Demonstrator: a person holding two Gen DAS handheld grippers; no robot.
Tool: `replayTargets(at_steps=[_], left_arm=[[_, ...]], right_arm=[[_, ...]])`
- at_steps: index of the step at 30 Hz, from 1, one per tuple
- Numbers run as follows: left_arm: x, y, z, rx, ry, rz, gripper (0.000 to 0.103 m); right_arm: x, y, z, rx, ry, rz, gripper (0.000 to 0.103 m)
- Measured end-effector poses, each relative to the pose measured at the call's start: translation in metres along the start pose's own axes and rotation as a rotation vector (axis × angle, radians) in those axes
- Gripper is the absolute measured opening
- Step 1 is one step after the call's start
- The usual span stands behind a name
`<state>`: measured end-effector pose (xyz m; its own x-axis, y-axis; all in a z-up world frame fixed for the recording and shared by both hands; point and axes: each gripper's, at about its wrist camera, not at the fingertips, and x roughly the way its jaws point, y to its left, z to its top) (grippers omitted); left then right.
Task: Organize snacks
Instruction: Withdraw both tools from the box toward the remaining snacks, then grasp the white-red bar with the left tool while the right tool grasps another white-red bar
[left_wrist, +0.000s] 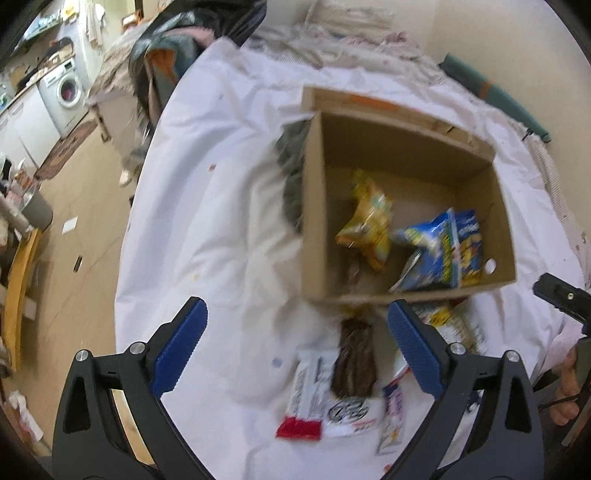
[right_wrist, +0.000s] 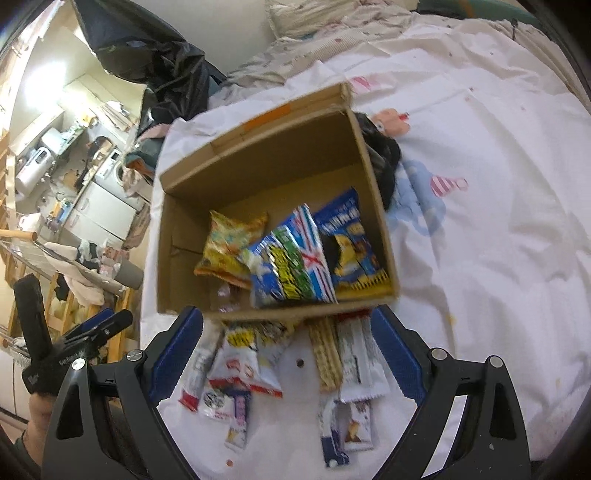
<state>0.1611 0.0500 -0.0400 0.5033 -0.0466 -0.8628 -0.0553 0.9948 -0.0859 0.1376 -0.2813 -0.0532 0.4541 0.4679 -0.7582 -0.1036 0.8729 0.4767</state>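
Observation:
An open cardboard box (left_wrist: 314, 206) (right_wrist: 173, 229) stands on the white sheet. Inside lie a yellow snack bag (left_wrist: 369, 225) (right_wrist: 229, 243) and blue snack bags (left_wrist: 443, 251) (right_wrist: 295, 258). Several snack packets lie on the sheet in front of the box, among them a brown bar (left_wrist: 354, 365), a white and red packet (left_wrist: 306, 398) and a wafer pack (right_wrist: 327, 354). My left gripper (left_wrist: 297, 354) is open and empty above the packets. My right gripper (right_wrist: 286, 354) is open and empty above them too. The left gripper shows in the right wrist view (right_wrist: 96, 325).
The white sheet (left_wrist: 221, 221) (right_wrist: 480, 221) covers a bed. A doll with dark hair (right_wrist: 384, 155) lies against the box's right side. Crumpled bedding (left_wrist: 351, 33) lies beyond the box. The floor (left_wrist: 85, 221), a washing machine (left_wrist: 66, 88) and cluttered furniture lie left.

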Motion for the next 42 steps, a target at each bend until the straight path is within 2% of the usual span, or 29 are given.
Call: replayTargets(at_steps=[6, 7, 9, 10, 14, 16, 17, 18, 21, 23, 26, 28, 31, 38, 40, 42], left_arm=[[0.027, 0.009, -0.022, 0.021, 0.139, 0.013, 0.096], [0.033, 0.007, -0.027, 0.026, 0.163, 0.016, 0.093], [0.048, 0.003, -0.037, 0.025, 0.227, 0.003, 0.082], [0.057, 0.000, -0.042, 0.022, 0.269, -0.015, 0.081], [0.082, -0.014, -0.052, 0.038, 0.348, -0.015, 0.071], [0.096, -0.021, -0.061, 0.062, 0.408, -0.028, 0.048], [0.101, -0.023, -0.065, 0.070, 0.438, -0.039, 0.026], [0.101, -0.025, -0.067, 0.077, 0.444, -0.044, 0.026], [0.085, -0.032, -0.066, 0.132, 0.393, -0.032, 0.026], [0.066, -0.030, -0.062, 0.103, 0.350, -0.008, 0.026], [0.047, -0.024, -0.064, 0.048, 0.316, -0.031, 0.026], [0.042, -0.020, -0.065, 0.017, 0.297, -0.028, 0.026], [0.037, -0.017, -0.061, 0.003, 0.271, -0.028, 0.026], [0.039, -0.011, -0.051, -0.012, 0.260, -0.036, 0.026], [0.039, -0.010, -0.049, -0.012, 0.257, -0.037, 0.026], [0.038, -0.011, -0.049, -0.015, 0.254, -0.044, 0.026]], right_arm=[[0.006, -0.016, -0.011, 0.035, 0.050, -0.038, 0.095], [0.007, -0.018, -0.011, 0.039, 0.057, -0.042, 0.095], [0.008, -0.019, -0.010, 0.045, 0.060, -0.048, 0.095], [0.009, -0.020, -0.009, 0.049, 0.059, -0.048, 0.095], [0.011, -0.023, -0.009, 0.059, 0.063, -0.057, 0.095], [0.012, -0.025, -0.009, 0.062, 0.069, -0.060, 0.095], [0.012, -0.027, -0.010, 0.064, 0.070, -0.063, 0.095], [0.012, -0.029, -0.010, 0.067, 0.073, -0.067, 0.095], [0.015, -0.037, -0.014, 0.082, 0.101, -0.100, 0.095], [0.022, -0.043, -0.017, 0.098, 0.138, -0.130, 0.095], [0.039, -0.049, -0.025, 0.111, 0.230, -0.144, 0.094], [0.052, -0.049, -0.026, 0.114, 0.272, -0.138, 0.083], [0.067, -0.046, -0.024, 0.101, 0.301, -0.156, 0.072], [0.094, -0.044, -0.022, 0.052, 0.357, -0.219, 0.063], [0.094, -0.041, -0.024, 0.023, 0.368, -0.210, 0.034], [0.088, -0.039, -0.024, -0.001, 0.347, -0.210, 0.033]])
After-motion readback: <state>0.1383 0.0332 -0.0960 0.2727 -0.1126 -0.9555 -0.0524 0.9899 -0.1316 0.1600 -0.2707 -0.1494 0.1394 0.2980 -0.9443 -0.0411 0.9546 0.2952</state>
